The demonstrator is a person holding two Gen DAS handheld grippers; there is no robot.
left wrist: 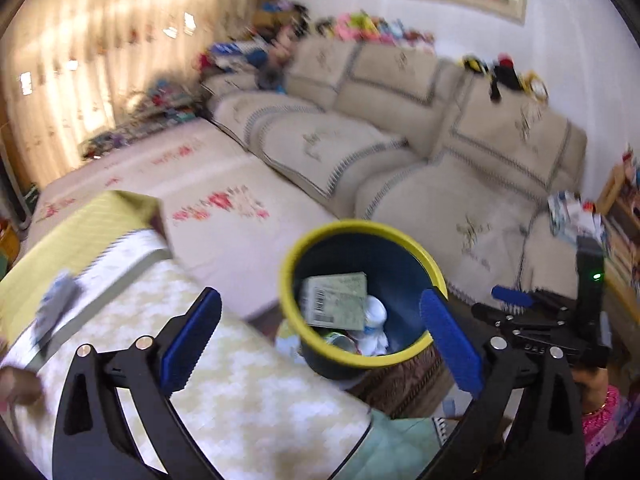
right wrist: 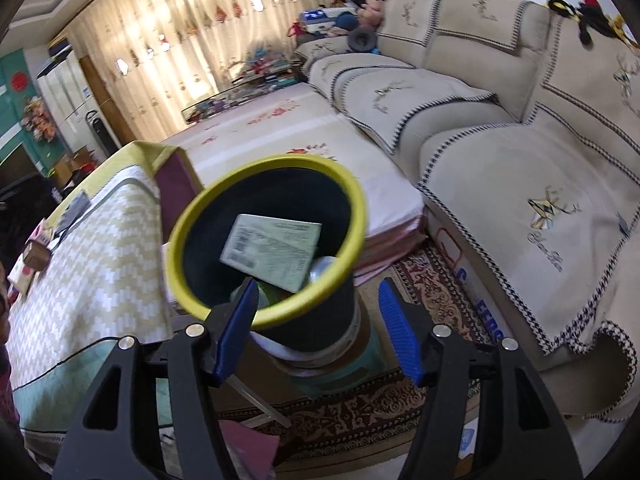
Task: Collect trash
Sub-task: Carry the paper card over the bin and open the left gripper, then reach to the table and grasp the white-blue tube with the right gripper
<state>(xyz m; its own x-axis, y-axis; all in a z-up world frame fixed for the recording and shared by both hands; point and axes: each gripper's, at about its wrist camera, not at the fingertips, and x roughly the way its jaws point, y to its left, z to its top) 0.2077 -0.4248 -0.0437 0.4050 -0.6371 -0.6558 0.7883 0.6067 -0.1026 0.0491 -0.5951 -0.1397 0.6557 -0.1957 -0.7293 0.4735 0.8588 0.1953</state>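
A dark blue trash bin with a yellow rim (left wrist: 362,226) (right wrist: 352,184) stands on the floor between the table and the sofa. Inside lie a pale green carton with a barcode (left wrist: 334,298) (right wrist: 272,250), a white crumpled piece (left wrist: 374,320) and other scraps. My left gripper (left wrist: 320,340) is open and empty, just above the bin's near rim. My right gripper (right wrist: 318,320) is open and empty, close over the bin's near rim; it also shows at the right of the left wrist view (left wrist: 516,304). A grey scrap (right wrist: 74,208) (left wrist: 56,308) and small boxes (right wrist: 34,254) lie on the table.
A table with a yellow-white cloth (right wrist: 100,280) (left wrist: 240,380) is at the left. A beige sofa (right wrist: 520,160) (left wrist: 440,140) runs along the right. A floral mat (left wrist: 224,200) and patterned rug (right wrist: 380,400) cover the floor. Toys pile behind the sofa.
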